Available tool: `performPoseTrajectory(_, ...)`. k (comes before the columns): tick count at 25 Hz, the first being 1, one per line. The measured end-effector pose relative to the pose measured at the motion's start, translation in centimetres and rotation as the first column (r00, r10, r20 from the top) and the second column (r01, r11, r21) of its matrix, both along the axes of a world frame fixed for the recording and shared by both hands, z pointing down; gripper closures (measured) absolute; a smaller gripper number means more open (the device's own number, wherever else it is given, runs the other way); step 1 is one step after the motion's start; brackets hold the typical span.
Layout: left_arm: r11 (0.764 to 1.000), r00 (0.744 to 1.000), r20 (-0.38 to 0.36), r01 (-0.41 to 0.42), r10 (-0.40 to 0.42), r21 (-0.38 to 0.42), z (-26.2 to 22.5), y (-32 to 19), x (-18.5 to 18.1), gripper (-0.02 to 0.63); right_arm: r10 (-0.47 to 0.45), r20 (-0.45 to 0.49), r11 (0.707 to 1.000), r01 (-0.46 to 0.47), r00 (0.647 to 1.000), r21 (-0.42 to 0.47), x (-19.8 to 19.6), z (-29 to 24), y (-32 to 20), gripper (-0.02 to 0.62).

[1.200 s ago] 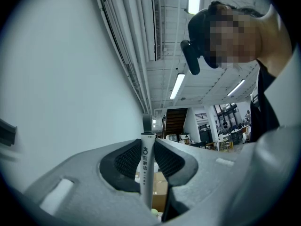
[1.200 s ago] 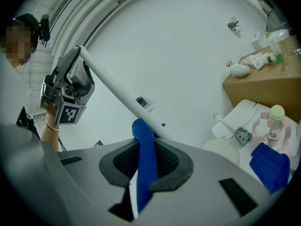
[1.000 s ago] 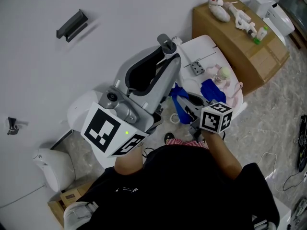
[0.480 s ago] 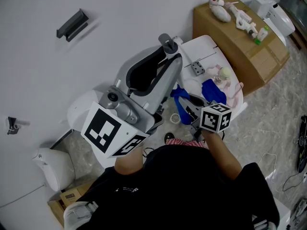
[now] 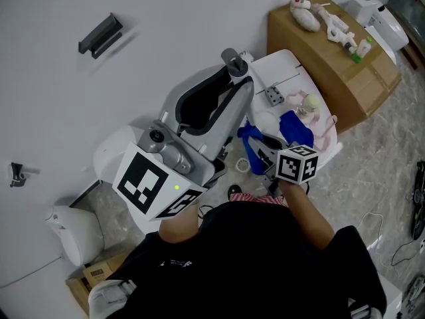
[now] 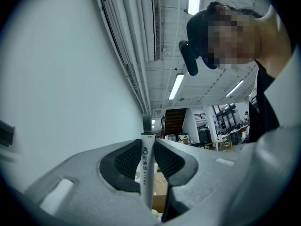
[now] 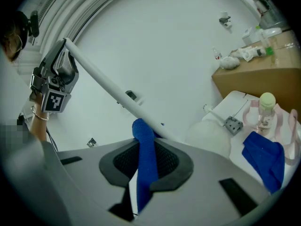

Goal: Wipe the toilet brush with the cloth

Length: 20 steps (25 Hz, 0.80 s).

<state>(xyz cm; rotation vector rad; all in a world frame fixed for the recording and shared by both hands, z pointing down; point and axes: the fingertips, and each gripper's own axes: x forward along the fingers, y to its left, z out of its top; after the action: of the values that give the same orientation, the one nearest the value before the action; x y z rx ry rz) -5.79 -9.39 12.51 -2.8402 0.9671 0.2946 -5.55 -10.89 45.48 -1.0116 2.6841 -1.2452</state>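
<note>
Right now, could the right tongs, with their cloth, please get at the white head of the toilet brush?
Probably yes. The right tongs are shut on the blue cloth right at the handle. What looks like the brush head lies just beyond, along the shaft, with nothing visible between.

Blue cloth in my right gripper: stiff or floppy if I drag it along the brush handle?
Likely floppy: the blue cloth bunches into a soft roll between the right gripper's jaws, so only the pinched part should push firmly. It would probably drape around the brush handle. The handle looks straight and smooth, so the cloth may glide easily.
</note>
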Motion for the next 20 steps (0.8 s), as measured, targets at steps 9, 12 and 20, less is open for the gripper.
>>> performPoseTrajectory(9, 1.0, 1.0, 0.0, -0.002, 0.002, 0.0, 0.1, 0.0, 0.1, 0.517, 0.009, -0.001, 0.999, -0.009, 1.0, -0.035, 0.3, 1.2, -0.1, 0.534)
performPoseTrajectory(12, 1.0, 1.0, -0.001, -0.003, 0.003, 0.001, 0.0, 0.1, 0.1, 0.517, 0.012, -0.003, 0.999, -0.012, 1.0, -0.044, 0.4, 1.6, 0.0, 0.534)
performPoseTrajectory(20, 1.0, 1.0, -0.002, -0.007, 0.007, 0.003, -0.1, 0.2, 0.1, 0.517, 0.011, -0.009, 0.998, -0.012, 1.0, -0.067, 0.4, 2.6, 0.0, 0.534)
